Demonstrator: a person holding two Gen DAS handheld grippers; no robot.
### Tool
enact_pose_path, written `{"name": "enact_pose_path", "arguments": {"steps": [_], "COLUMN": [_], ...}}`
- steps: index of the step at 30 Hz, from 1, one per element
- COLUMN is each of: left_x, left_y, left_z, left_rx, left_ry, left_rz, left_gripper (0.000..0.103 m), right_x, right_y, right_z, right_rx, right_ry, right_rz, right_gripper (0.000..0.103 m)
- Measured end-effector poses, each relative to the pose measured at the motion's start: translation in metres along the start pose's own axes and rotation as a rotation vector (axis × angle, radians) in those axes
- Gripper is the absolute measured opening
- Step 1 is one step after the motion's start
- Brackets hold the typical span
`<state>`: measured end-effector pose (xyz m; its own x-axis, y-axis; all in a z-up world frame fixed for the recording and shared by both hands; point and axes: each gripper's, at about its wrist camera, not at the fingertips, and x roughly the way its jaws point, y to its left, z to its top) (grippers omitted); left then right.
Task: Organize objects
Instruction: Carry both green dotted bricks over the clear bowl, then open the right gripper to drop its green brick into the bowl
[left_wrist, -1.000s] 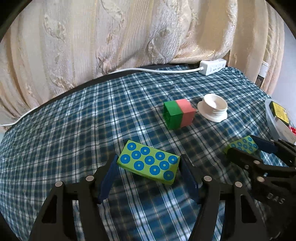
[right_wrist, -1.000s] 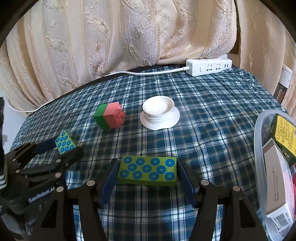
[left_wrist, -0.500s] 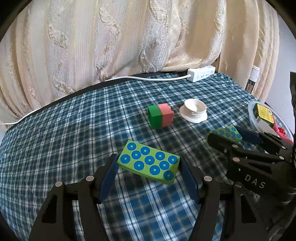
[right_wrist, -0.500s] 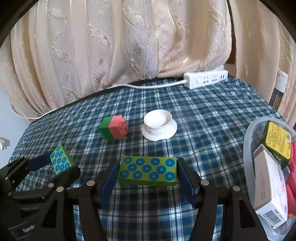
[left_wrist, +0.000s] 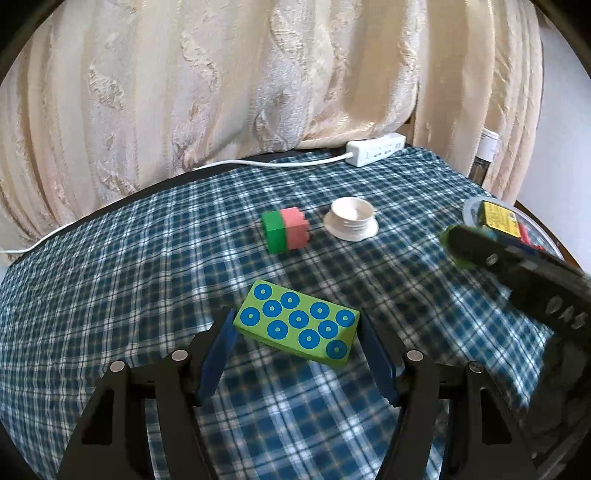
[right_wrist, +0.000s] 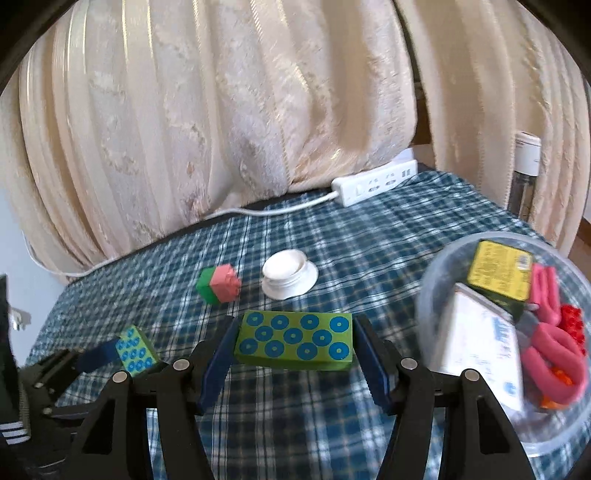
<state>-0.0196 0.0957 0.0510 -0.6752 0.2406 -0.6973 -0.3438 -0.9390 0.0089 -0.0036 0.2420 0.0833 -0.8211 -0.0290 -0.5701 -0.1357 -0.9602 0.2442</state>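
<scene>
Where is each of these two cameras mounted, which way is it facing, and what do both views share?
Left wrist: on the left gripper, looking along its fingers at its green dotted block; the right gripper shows at right.
Right wrist: on the right gripper, facing its own dotted block and the clear tub; the left gripper shows at left.
Shared: green-and-pink brick, white dish, power strip, curtain.
</scene>
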Motion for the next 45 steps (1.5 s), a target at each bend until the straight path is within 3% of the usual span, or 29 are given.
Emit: {"name": "enact_pose_path", "arguments": {"steps": [5,13,23,32,35,45], "left_x": [-0.005,-0.011,-0.015,-0.026,-0.028,-0.028], "left_y": [-0.022,-0.056,-0.097,-0.131,-0.14,-0.179], "left_z": [0.001,0.006,0.019,0.027,0.032,0.038], "left_rx": [0.034,0.081,0.121,0.189,0.196,0.272], "left_ry": [-0.012,-0.028,-0.028,-0.054,-0.048,-0.052], "left_rz": [-0.027,-0.07,-0.156,-0.192,-0.236,-0.304], "left_gripper": [0.067,0.067,0.067,0.067,0.067,0.067], "right_x": [-0.031,-0.057,-0.058,-0.042,-0.042,-0.056], "right_y": [-0.023,-0.09,-0.154,-0.189,-0.196,-0.198], "right_z": [0.01,0.02,0.019,0.018,0.018,0.013], "right_rx": [0.007,0.099,0.153,0.223,0.249,0.267], "right_ry": [-0.058,-0.071,-0.054,-0.016,-0.014,-0.046], "right_rz": [-0.042,-0.123,-0.216,-0.215,-0.199,-0.176], "right_gripper": [0.066,0.066,0.066,0.066,0.066,0.068]}}
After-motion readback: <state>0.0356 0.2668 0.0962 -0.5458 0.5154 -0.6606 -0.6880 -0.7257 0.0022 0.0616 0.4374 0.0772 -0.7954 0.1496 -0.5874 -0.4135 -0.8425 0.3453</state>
